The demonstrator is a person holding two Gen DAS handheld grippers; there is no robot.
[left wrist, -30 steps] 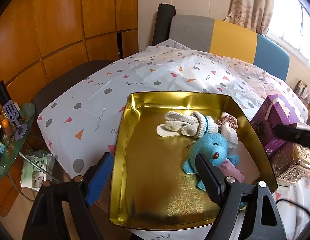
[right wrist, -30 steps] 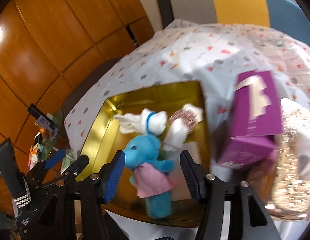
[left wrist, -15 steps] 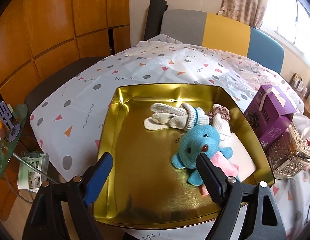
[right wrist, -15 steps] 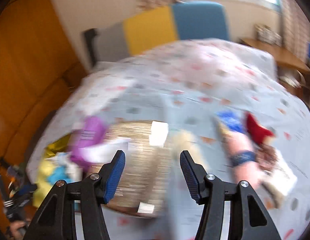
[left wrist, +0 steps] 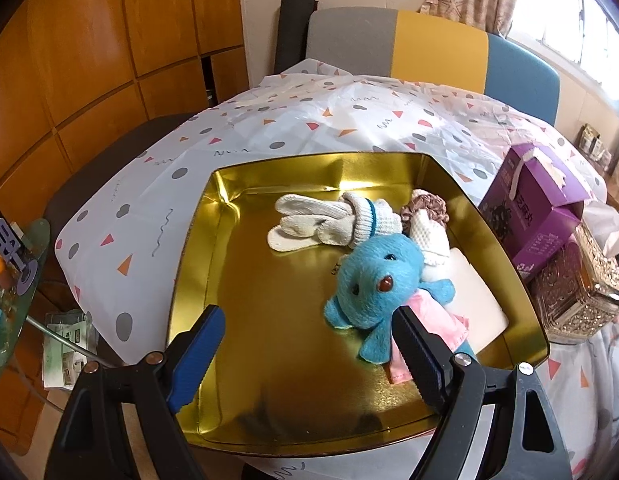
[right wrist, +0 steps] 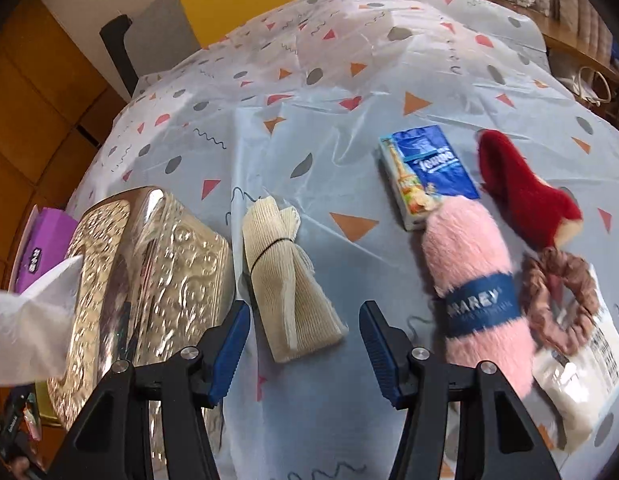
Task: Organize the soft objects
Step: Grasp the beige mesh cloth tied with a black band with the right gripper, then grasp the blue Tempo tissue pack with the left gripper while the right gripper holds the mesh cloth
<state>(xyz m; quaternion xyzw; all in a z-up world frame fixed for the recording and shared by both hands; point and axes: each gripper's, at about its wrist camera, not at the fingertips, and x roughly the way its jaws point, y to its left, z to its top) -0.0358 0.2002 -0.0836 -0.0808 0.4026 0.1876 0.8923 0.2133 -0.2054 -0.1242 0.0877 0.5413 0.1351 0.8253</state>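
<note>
While the right hand-held gripper (right wrist: pixel 305 340) hangs released over the tied cream mesh cloth bundle (right wrist: pixel 285 276) on the table (right wrist: pixel 349 80), it should probably descend straddling its banded middle, clear of the embossed metal tissue box (right wrist: pixel 149 280).

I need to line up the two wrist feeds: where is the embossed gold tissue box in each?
Left wrist: gold tissue box at the far right edge, beside the gold tray.
Right wrist: it fills the lower left, beside the left finger.
Shared landmark: purple box behind it.
</note>
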